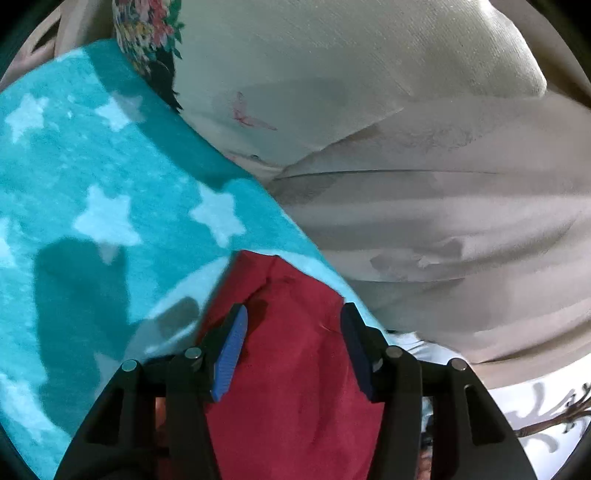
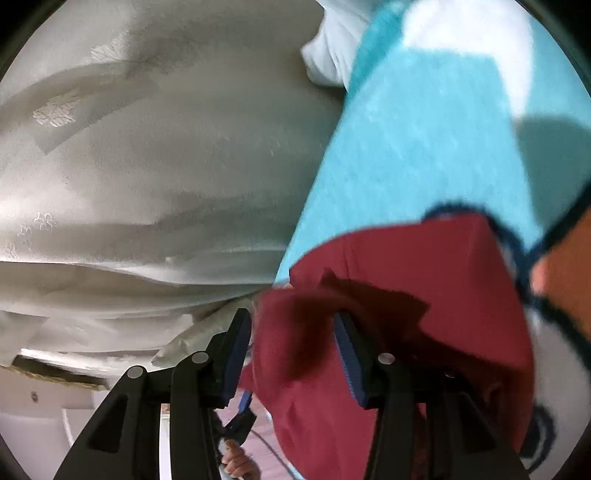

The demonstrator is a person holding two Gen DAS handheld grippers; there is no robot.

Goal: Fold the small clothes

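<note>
A small dark red garment [image 1: 295, 354] lies on a teal blanket with pale stars [image 1: 103, 206]. In the left wrist view my left gripper [image 1: 293, 317] is open, its blue-padded fingers [image 1: 231, 354] standing either side of the red cloth's corner, just above it. In the right wrist view the red garment [image 2: 424, 295] is rumpled, with a dark blue trimmed part at the right. My right gripper [image 2: 291, 325] is open with a fold of the red cloth between its fingers [image 2: 347, 354]. The view is blurred.
Cream bedding with folds [image 1: 424, 206] lies to the right of the teal blanket [image 2: 424, 147]. A floral cloth [image 1: 147, 33] sits at the far left. White cloth [image 2: 332, 48] lies at the blanket's far end. A white and orange piece [image 2: 565, 266] is at the right.
</note>
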